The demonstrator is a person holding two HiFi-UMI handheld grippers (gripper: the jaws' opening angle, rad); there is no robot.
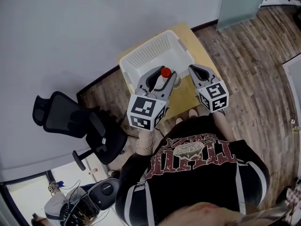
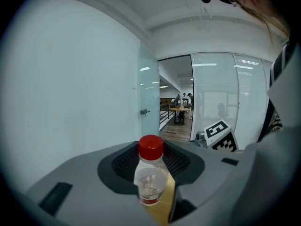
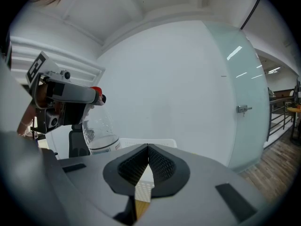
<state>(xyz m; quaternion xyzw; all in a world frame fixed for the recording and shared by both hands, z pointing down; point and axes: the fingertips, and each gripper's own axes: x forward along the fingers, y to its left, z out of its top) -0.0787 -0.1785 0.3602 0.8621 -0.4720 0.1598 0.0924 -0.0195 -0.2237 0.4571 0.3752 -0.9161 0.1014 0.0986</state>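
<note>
A small tan wooden worktop [image 1: 194, 46] stands against a white wall [image 1: 70, 32], and a white perforated basket [image 1: 150, 51] takes up most of it. The floor [image 1: 254, 79] around it is wood plank. A black office chair [image 1: 66, 119] stands well to the left of the basket, and a frosted glass door [image 1: 240, 1] is beyond the basket to the right.

The head view shows this layout from above. The left gripper view looks level past the door's handle [image 2: 145, 111] into a glass-walled office with desks and distant people. It also catches the marker cube [image 2: 221, 135] of the other gripper just to the right. The right gripper view shows the basket's rim low behind its own jaws, with the chair back to the left of the basket. Only this view shows from the side how the bottle hangs.

The left hand-held gripper [image 1: 164, 79] reaches forward over the basket's near edge. It pinches a clear plastic bottle [image 2: 150, 178] with a red cap [image 1: 165, 72]. The bottle is upright and gripped high up near the cap, with its body hanging below the jaws. The right hand-held gripper [image 1: 195, 71] is level beside it, to the right of the basket's near corner. Its jaws are pressed together with nothing between them.
</note>
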